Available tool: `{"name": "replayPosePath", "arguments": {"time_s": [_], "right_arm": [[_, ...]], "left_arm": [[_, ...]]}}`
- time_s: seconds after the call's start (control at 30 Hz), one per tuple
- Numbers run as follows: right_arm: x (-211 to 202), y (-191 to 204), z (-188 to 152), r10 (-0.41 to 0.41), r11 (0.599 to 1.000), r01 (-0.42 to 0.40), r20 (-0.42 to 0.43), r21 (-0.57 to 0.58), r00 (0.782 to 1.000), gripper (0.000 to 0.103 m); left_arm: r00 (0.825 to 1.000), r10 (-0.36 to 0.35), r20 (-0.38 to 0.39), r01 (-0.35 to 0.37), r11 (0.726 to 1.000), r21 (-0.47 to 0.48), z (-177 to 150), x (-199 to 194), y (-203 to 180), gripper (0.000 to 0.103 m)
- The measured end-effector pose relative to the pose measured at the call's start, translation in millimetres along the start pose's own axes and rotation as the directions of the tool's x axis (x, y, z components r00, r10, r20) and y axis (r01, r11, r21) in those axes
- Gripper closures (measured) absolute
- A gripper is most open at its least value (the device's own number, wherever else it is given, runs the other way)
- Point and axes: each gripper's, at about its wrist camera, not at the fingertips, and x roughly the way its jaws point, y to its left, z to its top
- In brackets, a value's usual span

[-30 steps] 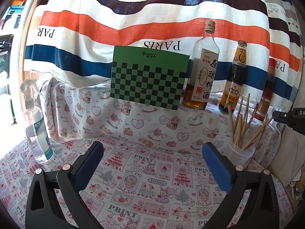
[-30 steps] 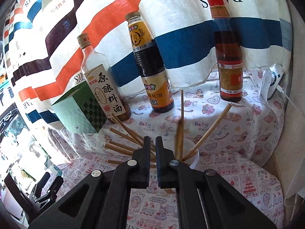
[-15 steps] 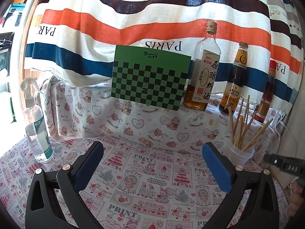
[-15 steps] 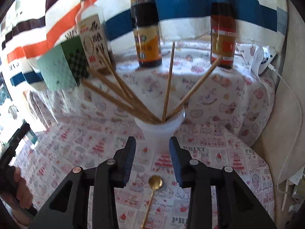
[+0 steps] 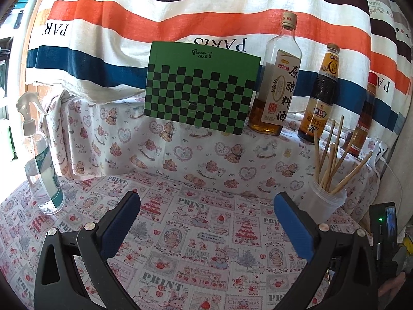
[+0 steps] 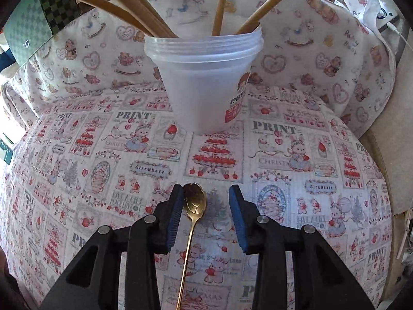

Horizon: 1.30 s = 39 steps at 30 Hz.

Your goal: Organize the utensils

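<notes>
Both hand-held grippers (image 5: 206, 222) (image 6: 206, 204) gape; spoon (image 6: 192, 222) handle cut off below.

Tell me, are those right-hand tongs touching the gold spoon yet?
Cannot tell. In the right wrist view the spoon lies on the tablecloth between the open right tongs, its bowl right against one pad, with no clear gap or contact.

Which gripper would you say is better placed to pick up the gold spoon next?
Right. The right gripper is open with the gold spoon lying between its fingers, just before the cup. The left gripper is open over bare tablecloth, no spoon near.
</notes>
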Motion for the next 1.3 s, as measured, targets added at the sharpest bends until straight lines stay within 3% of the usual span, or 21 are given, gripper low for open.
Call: {"name": "replayPosePath", "arguments": {"time_s": [0.17,0.2,0.23,0.4,0.43,0.47,0.67,0.8,0.9,1.03,1.17,1.23,1.3], "right_arm": [[2.0,13.2,1.0,-0.046,0.997,0.045,0.000,-0.057,0.999,0.064],[1.0,16.1,0.1,-0.047,0.997,0.047,0.000,-0.062,0.999,0.066],[0.3,18.5,0.0,-0.036,0.997,0.036,-0.001,-0.071,0.999,0.077],[-9.4,18.5,-3.4,-0.032,0.997,0.034,0.026,-0.076,0.999,0.079],[-14.0,16.4,-3.3,-0.018,0.998,0.020,0.036,-0.067,0.999,0.096],[-19.3,13.7,-3.1,0.006,0.999,-0.003,0.040,-0.052,0.999,0.100],[-70.0,7.5,3.1,0.036,0.999,-0.030,0.158,-0.043,0.987,0.100],[-109.4,3.8,7.8,0.065,0.998,-0.057,0.258,-0.037,0.964,0.100],[-142.4,-2.2,17.3,0.086,0.996,-0.083,0.381,-0.025,0.921,0.100],[-178.1,-8.6,40.5,0.110,0.989,-0.148,0.540,0.028,0.835,0.100],[-196.5,-13.5,69.0,0.115,0.974,-0.220,0.710,0.058,0.695,0.100],[-194.2,-18.4,86.9,0.140,0.962,-0.268,0.747,0.053,0.650,0.100],[-187.1,-21.9,104.8,0.172,0.947,-0.317,0.764,0.045,0.622,0.100]], "left_arm": [[1.000,0.003,-0.005,-0.003,1.000,0.015,-2.2,1.5,-3.1,0.000],[1.000,0.005,-0.002,-0.005,1.000,0.021,-2.5,0.8,-4.1,0.000],[1.000,0.007,0.002,-0.007,1.000,0.027,-2.5,0.1,-4.8,0.000],[1.000,0.009,0.013,-0.009,1.000,0.026,-0.8,-3.7,-3.8,0.000],[1.000,0.007,0.012,-0.007,1.000,0.020,0.0,-4.0,-2.6,0.000],[1.000,0.006,0.012,-0.006,1.000,0.014,0.7,-4.1,-1.2,0.000],[1.000,-0.002,0.005,0.002,1.000,-0.021,3.4,-4.4,5.0,0.000],[1.000,0.003,0.011,-0.002,1.000,-0.029,4.1,-5.6,6.8,0.000],[1.000,-0.001,0.010,0.001,0.999,-0.033,4.0,-5.6,7.1,0.000],[1.000,0.003,0.011,-0.003,1.000,-0.015,1.8,-4.2,3.1,0.000],[0.999,0.031,0.018,-0.031,0.999,0.026,-2.8,-0.2,-3.4,0.000],[0.999,0.033,0.011,-0.033,0.999,0.042,-4.7,3.0,-5.8,0.000],[1.000,0.030,-0.003,-0.029,0.999,0.043,-5.7,7.0,-5.3,0.000]]}}
